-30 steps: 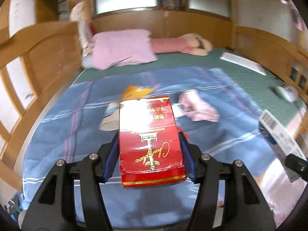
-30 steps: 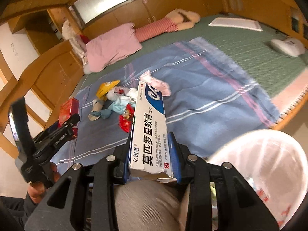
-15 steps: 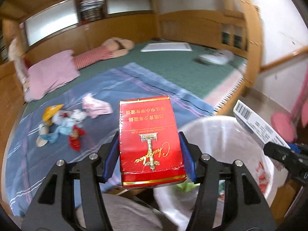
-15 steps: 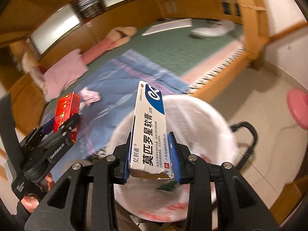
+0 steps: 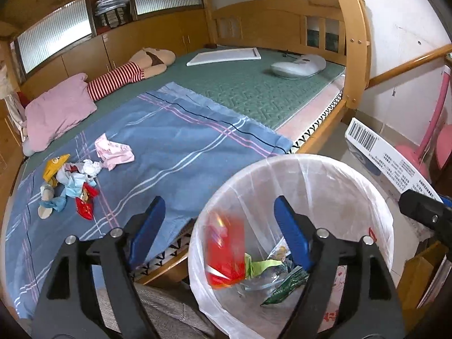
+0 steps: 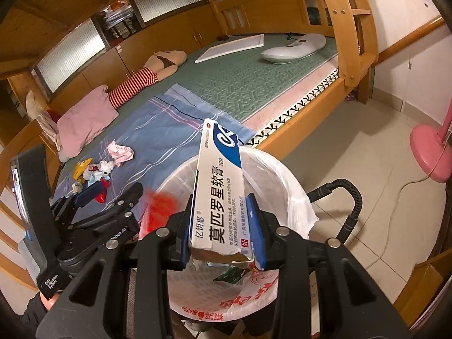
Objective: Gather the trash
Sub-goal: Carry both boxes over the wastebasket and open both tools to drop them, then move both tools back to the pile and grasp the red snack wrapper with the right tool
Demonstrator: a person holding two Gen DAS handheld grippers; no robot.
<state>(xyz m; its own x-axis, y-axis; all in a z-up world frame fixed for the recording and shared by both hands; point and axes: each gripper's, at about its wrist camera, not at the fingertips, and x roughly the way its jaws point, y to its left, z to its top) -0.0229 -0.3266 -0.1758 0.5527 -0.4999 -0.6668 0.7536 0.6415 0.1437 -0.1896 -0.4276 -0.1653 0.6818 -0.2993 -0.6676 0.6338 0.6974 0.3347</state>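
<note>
red box (image 5: 224, 250), blue striped blanket (image 5: 175, 141)

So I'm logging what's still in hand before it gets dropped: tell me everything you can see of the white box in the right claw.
The white box is a long, slim carton, seemingly card, with a blue swoosh near its far end and dark blue Chinese lettering along its face. A barcode shows on another side in the left wrist view. Its near end is torn open. The right claw clamps it by its long sides, its length pointing forward, above the lined trash bin.
</note>
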